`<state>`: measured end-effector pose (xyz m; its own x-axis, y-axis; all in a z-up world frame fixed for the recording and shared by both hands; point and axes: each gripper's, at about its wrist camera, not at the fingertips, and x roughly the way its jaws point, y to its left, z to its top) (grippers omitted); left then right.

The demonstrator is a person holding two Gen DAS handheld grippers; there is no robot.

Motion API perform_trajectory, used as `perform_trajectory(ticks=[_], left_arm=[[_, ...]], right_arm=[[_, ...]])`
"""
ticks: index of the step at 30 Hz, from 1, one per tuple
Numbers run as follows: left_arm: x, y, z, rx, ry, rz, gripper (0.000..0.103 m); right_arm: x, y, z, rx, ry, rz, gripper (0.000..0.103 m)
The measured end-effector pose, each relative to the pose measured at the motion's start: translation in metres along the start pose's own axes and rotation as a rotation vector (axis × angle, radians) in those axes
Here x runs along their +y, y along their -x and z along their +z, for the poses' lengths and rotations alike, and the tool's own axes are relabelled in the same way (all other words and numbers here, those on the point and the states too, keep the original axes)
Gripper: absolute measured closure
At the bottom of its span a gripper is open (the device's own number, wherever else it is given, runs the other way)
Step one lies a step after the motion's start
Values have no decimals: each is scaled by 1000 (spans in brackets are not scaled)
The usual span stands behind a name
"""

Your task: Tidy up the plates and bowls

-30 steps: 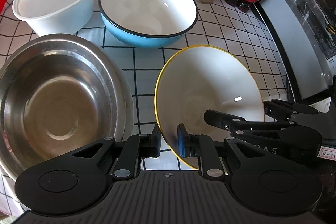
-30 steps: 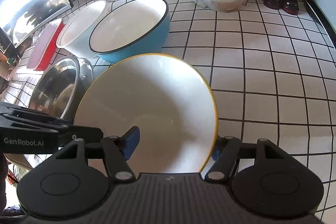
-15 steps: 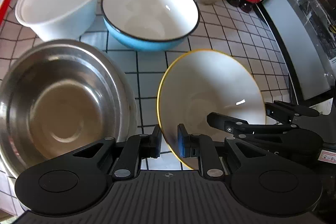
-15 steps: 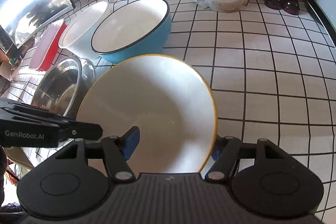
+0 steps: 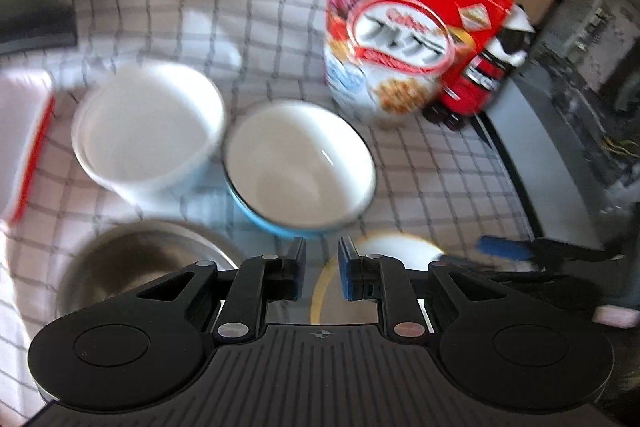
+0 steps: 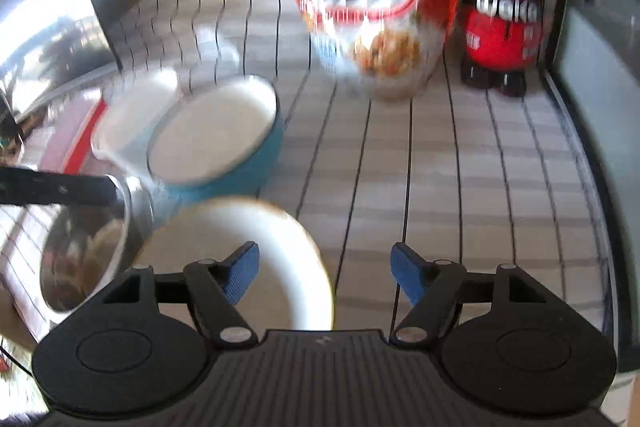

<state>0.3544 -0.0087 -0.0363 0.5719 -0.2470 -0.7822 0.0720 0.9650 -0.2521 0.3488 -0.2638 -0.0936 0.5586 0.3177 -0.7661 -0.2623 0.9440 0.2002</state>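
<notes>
A white bowl with a yellow rim [image 6: 236, 251] rests on the checked cloth, low in both views; it also shows in the left wrist view [image 5: 392, 251]. My left gripper [image 5: 322, 269] is raised above its left rim, jaws slightly apart with nothing between them. My right gripper [image 6: 325, 273] is open and empty above the bowl's right side. A blue bowl [image 5: 298, 167] and a white bowl [image 5: 148, 131] stand behind. A steel bowl [image 5: 136, 259] is at the left. Both views are motion-blurred.
A red cereal bag [image 5: 404, 35] and a red bottle [image 6: 502, 23] stand at the back. A red-rimmed white container [image 5: 24, 147] lies at the far left. A dark appliance [image 5: 568, 107] borders the right side.
Both grippers have let go of the yellow-rimmed bowl and pulled up and back. The right jaws opened wide. The bowl now sits on the cloth.
</notes>
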Motion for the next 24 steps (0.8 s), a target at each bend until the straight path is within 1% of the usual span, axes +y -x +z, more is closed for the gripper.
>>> perform_trajectory(ticks=[1,3,6,10,16,18,19,21,22,23,24], left_arm=[[0,-2,6,-8,-12,20,86],[-1,-3,15,-19,-36,37,89],[-1,-7,24,-23,-43,52,90],[1,-16,28,-7,-53,62,91],[15,-29,29,28,-39,67,92],[23,-35,31,44,-13,58,92],[29,-38,32,56,12,37,92],[44,-43,35,77,93,-23,86],[54,-45,36,80,143,-54,85],[61,-46,36,80,170,-72,85],[64,-46,38,78,183,-74,85]], right_arm=[[0,4,8,-18,0,7,30],[3,7,25,-43,-1,27,29],[9,4,46,-48,4,45,29],[18,-10,60,-24,42,62,29],[28,-46,73,57,52,102,29],[30,-56,76,76,56,108,29],[32,-61,78,81,57,110,29],[34,-71,81,88,63,108,29],[34,-74,83,90,64,104,29],[35,-78,84,94,66,100,29],[35,-81,85,98,66,100,29]])
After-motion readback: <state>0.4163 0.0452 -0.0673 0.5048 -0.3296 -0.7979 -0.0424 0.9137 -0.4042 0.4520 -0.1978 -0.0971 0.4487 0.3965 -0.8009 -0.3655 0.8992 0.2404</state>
